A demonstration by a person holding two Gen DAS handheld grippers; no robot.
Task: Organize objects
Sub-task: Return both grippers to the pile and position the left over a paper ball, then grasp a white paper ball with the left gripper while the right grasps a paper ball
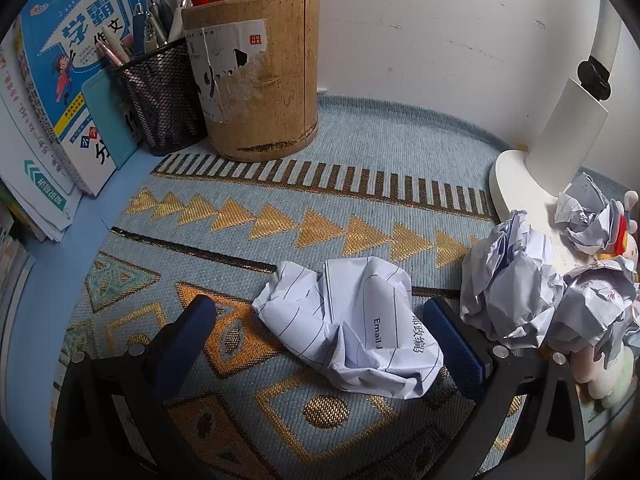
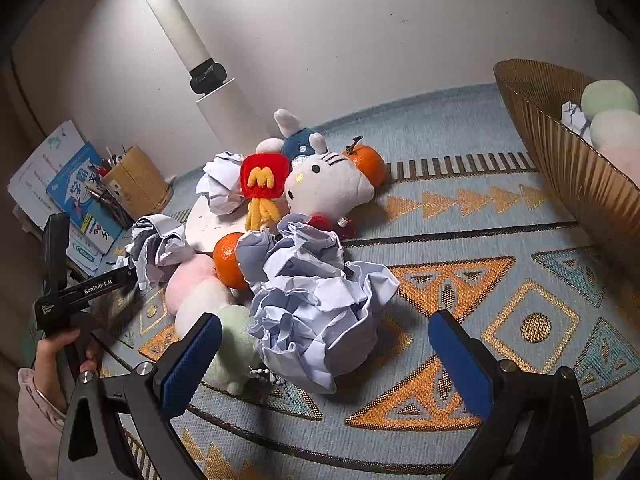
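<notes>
Far left in your left view, books (image 1: 60,92) lean by a mesh cup (image 1: 164,100) and a cork pot (image 1: 260,76), both full of pens. Your left gripper (image 1: 320,320) is wide open and holds nothing. A paper ball (image 1: 352,324) lies on the mat (image 1: 360,160) right between its blue fingers (image 1: 184,344). It looks light and soft, and it will squash. Take it across the fat middle and close gently, or it may slip out. More paper (image 1: 508,284) sits just to the right, by the white lamp base (image 1: 520,184).

Your right gripper (image 2: 324,356) is open and empty too. A big paper wad (image 2: 316,304) lies between its fingers. It touches an orange (image 2: 228,260) and a soft pastel toy (image 2: 204,296), so grab only the paper. A cat plush (image 2: 328,188) lies behind. The gold basket (image 2: 568,160) at far right already holds some things. I think the paper could go there.
</notes>
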